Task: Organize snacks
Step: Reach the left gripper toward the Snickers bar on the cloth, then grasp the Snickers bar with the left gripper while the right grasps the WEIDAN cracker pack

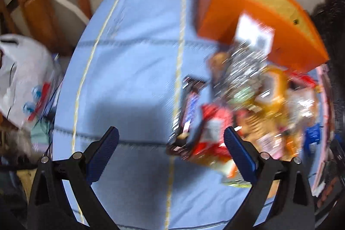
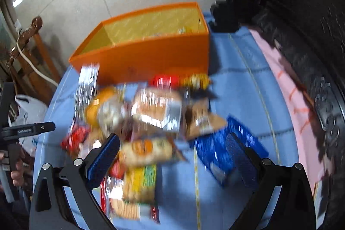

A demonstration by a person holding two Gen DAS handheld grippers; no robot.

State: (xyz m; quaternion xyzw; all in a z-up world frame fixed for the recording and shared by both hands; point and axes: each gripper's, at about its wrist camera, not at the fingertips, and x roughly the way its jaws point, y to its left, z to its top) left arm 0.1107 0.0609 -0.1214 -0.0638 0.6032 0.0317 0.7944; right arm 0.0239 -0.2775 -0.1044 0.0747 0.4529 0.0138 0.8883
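Note:
A blurred heap of snack packets (image 1: pixel 248 105) lies on a light blue quilt (image 1: pixel 133 53), in front of an orange box (image 1: pixel 243 12) with a yellow lining. My left gripper (image 1: pixel 171 135) hangs open above the heap's left edge, over a dark chocolate bar (image 1: pixel 189 109) and a red packet (image 1: pixel 213 130); nothing is between its pads. In the right wrist view the same heap (image 2: pixel 151 113) lies before the orange box (image 2: pixel 151 57). My right gripper (image 2: pixel 172 143) is open wide over a tan wrapped snack (image 2: pixel 146 152), with a blue packet (image 2: pixel 217 150) by its right finger.
A white plastic bag (image 1: pixel 23 77) and wooden furniture (image 1: pixel 36 5) stand left of the quilt. A dark, ornate furniture piece (image 2: pixel 301 57) and a pink cloth (image 2: pixel 286 100) border the right side. The other hand-held gripper (image 2: pixel 23 130) and a hand show at the right wrist view's left edge.

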